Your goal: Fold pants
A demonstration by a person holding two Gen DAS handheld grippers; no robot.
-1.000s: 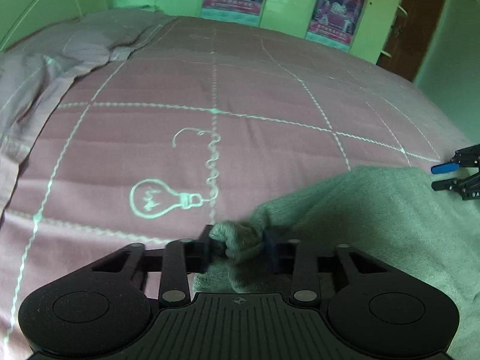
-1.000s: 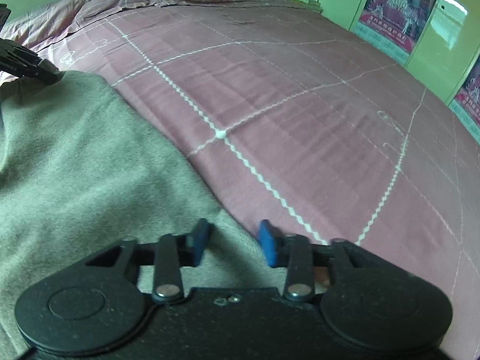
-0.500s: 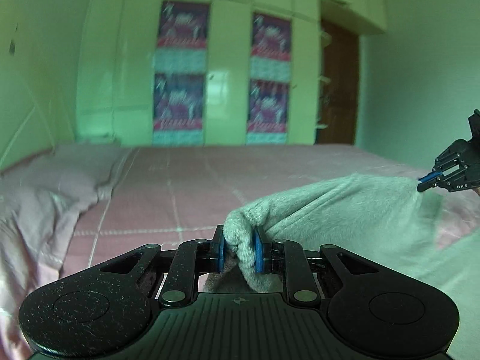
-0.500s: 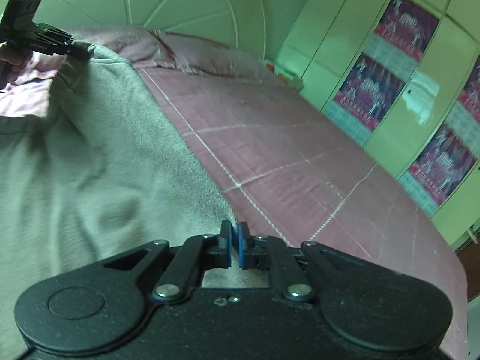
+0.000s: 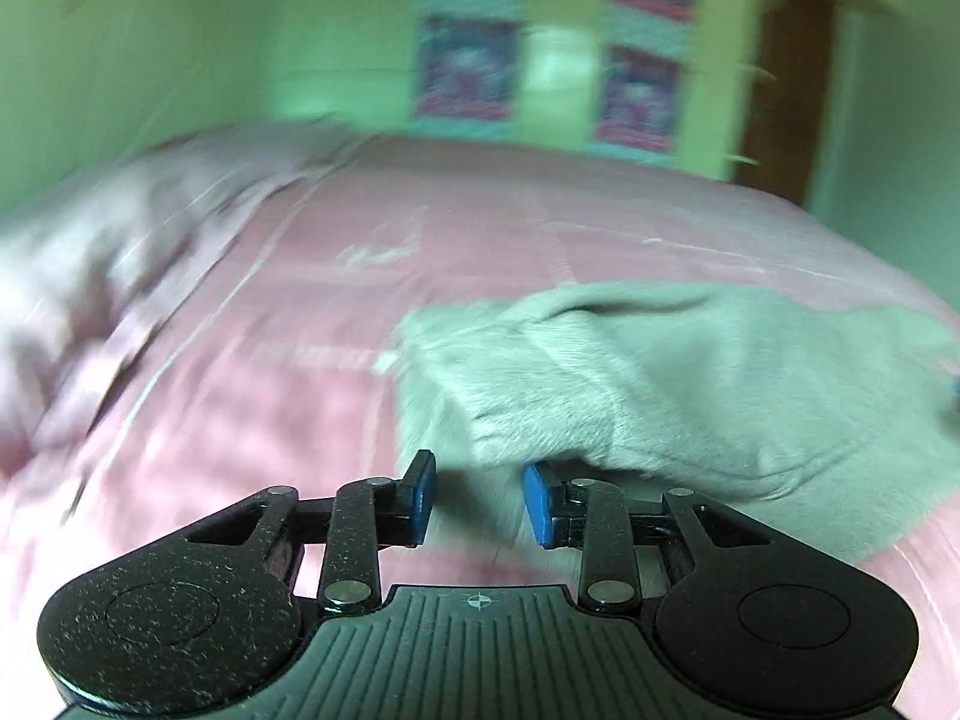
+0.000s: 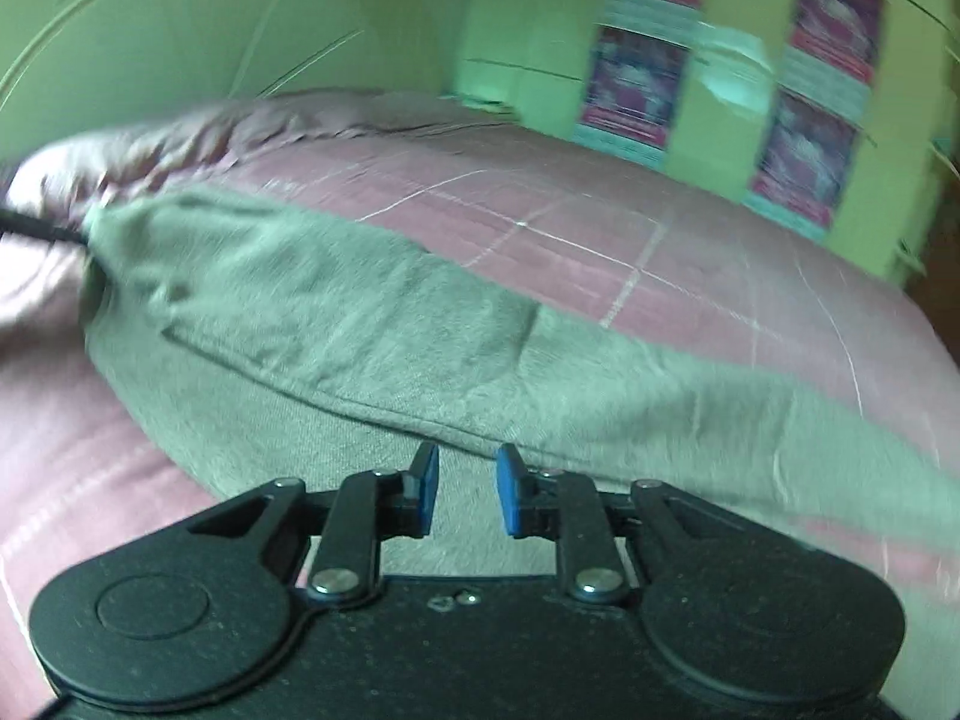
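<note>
Our left gripper (image 5: 479, 501) and right gripper (image 6: 466, 498) both gape with fingers empty above the grey fleece pants (image 6: 372, 330), doubled on the pink checked bed (image 6: 570, 240), seemingly a completed fold.

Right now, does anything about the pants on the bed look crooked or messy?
Yes. The folded-over top layer of the pants lies askew: its hem runs at a slant across the layer beneath, and the edges don't line up. There is a rumpled dip near the middle. Both grippers, left and right, are open.
</note>
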